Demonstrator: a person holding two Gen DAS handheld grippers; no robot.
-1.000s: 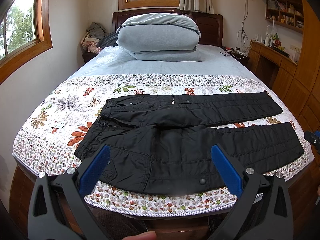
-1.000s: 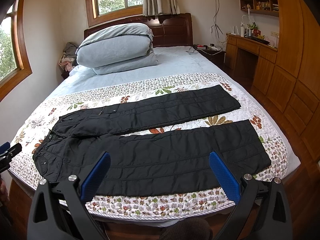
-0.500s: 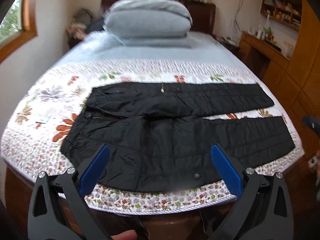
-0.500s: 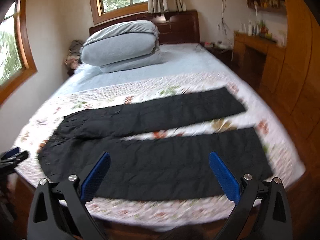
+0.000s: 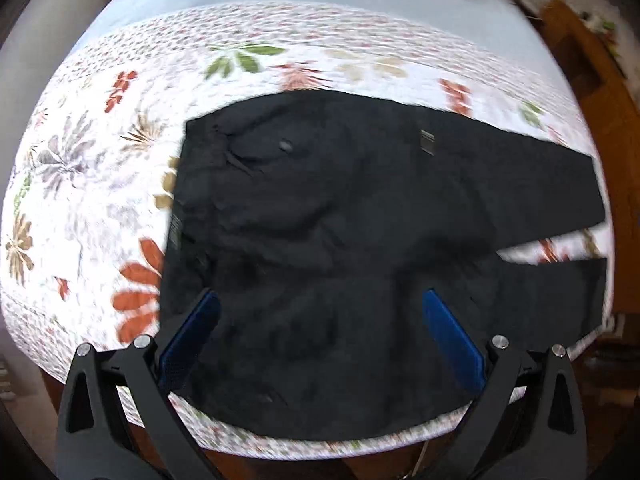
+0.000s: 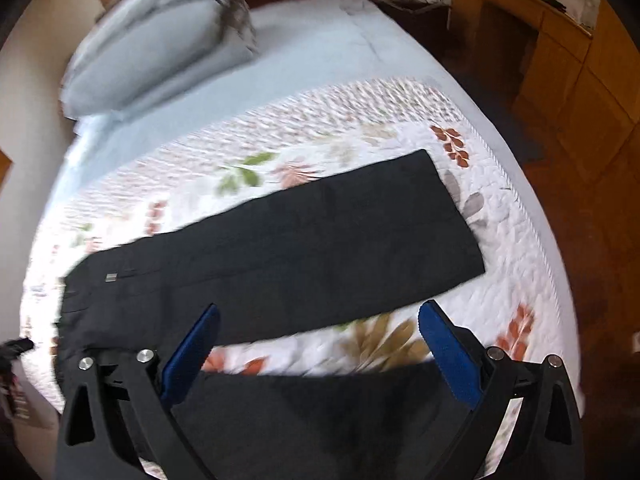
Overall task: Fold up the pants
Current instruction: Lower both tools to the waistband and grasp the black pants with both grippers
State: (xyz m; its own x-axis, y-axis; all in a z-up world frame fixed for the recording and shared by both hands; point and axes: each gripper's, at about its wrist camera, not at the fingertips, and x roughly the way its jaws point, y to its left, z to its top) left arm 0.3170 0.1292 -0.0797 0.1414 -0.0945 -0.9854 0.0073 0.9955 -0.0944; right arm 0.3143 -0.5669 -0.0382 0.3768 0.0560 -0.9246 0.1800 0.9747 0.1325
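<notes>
Black pants (image 5: pixel 340 240) lie flat on a floral quilt (image 5: pixel 92 208), waist to the left and both legs running right. My left gripper (image 5: pixel 320 304) hovers open over the seat and near hip area, blue pads wide apart with nothing between them. In the right wrist view the far leg (image 6: pixel 320 240) stretches across the quilt (image 6: pixel 516 248) and the near leg (image 6: pixel 320 412) lies just under my right gripper (image 6: pixel 318 316), which is open and holds nothing. Both views are blurred by motion.
A stack of grey bedding (image 6: pixel 160 40) sits at the head of the bed on a pale blue sheet (image 6: pixel 320 48). A wooden desk and cabinets (image 6: pixel 560 60) line the right wall. Brown floor (image 6: pixel 580 220) runs beside the bed's right edge.
Both grippers have dropped down and forward toward the pants, so the cloth now fills much more of each view. Both stay open.
</notes>
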